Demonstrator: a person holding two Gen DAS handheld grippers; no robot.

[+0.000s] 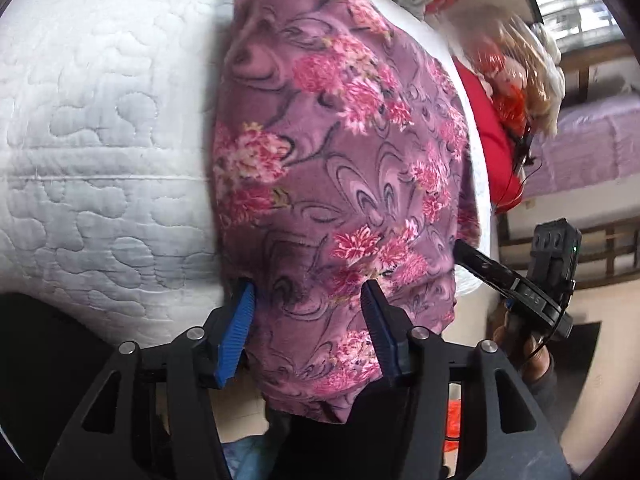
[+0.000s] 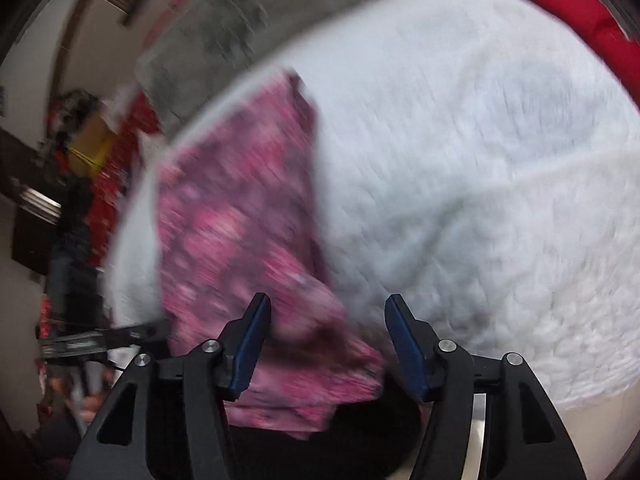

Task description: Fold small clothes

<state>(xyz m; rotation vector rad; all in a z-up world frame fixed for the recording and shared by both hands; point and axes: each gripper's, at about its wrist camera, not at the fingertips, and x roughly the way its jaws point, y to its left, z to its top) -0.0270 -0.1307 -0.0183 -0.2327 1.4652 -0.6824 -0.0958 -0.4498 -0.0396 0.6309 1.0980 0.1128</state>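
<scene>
A purple garment with pink flowers (image 1: 340,168) lies folded in a long strip on the white quilted bed (image 1: 100,140), its near end hanging over the bed's edge. My left gripper (image 1: 308,300) is open, its blue pads on either side of the garment's near end. My right gripper (image 2: 328,320) is open too, over the same garment (image 2: 240,220) in a blurred view. The right gripper also shows at the garment's right edge in the left wrist view (image 1: 520,284). The left gripper shows at the left in the right wrist view (image 2: 100,340).
A red blanket (image 1: 492,140) and a grey pillow (image 2: 248,32) lie at the far side of the bed. A second bed with a purple cover (image 1: 592,148) stands at the right. The floor (image 1: 580,380) is below the bed's edge.
</scene>
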